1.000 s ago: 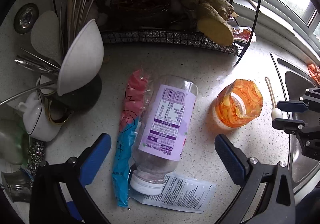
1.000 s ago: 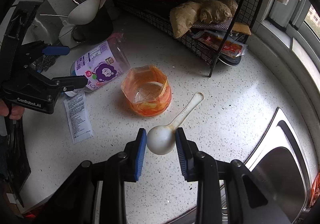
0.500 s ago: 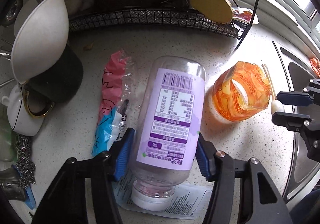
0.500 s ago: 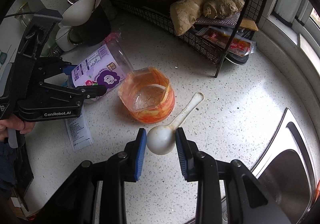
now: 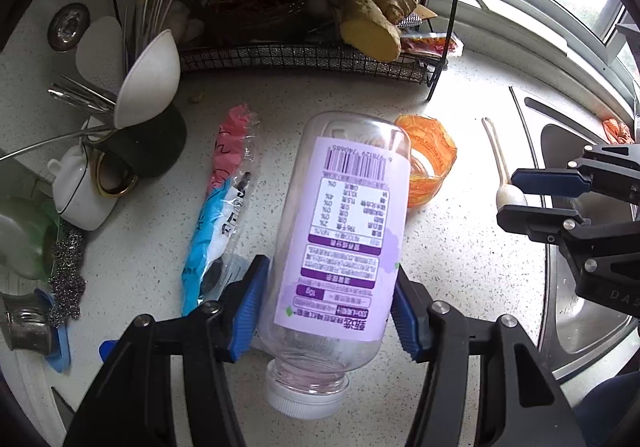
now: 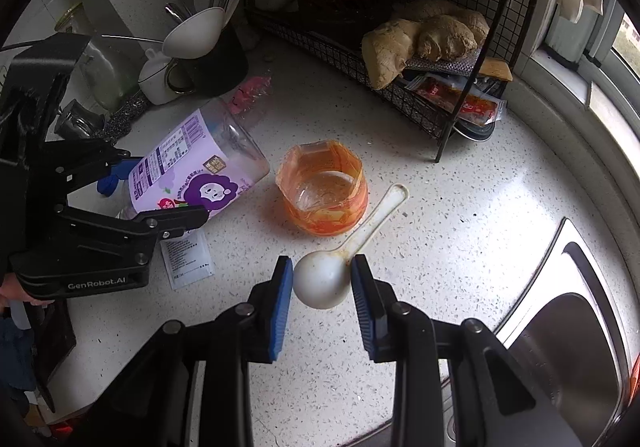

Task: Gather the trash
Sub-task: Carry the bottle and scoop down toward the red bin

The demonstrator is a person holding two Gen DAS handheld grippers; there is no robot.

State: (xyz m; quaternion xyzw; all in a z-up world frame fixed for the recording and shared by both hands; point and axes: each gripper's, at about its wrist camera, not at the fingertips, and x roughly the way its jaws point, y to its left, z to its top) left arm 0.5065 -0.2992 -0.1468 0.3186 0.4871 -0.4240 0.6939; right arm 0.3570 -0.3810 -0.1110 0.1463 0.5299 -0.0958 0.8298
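My left gripper (image 5: 328, 307) is shut on a clear plastic bottle (image 5: 344, 243) with a purple label and white cap, lifted off the counter with its base tilted up; it also shows in the right wrist view (image 6: 200, 171). My right gripper (image 6: 322, 283) is shut on the bowl of a white plastic spoon (image 6: 324, 279), whose handle points away toward an orange plastic cup (image 6: 324, 191). A pink and blue wrapper (image 5: 224, 199) and a white paper sachet (image 6: 186, 259) lie on the counter near the bottle.
A black wire rack (image 5: 304, 55) holding ginger (image 5: 372, 15) stands at the back. A black utensil holder (image 5: 156, 139) and a white teapot (image 5: 80, 191) stand at the left. A steel sink (image 6: 560, 327) lies at the right. Red sauce packets (image 6: 460, 99) lie under the rack.
My left gripper moved forward, closed on the bottle and lifted it, tilting its base up. My right gripper has stayed shut on the spoon.
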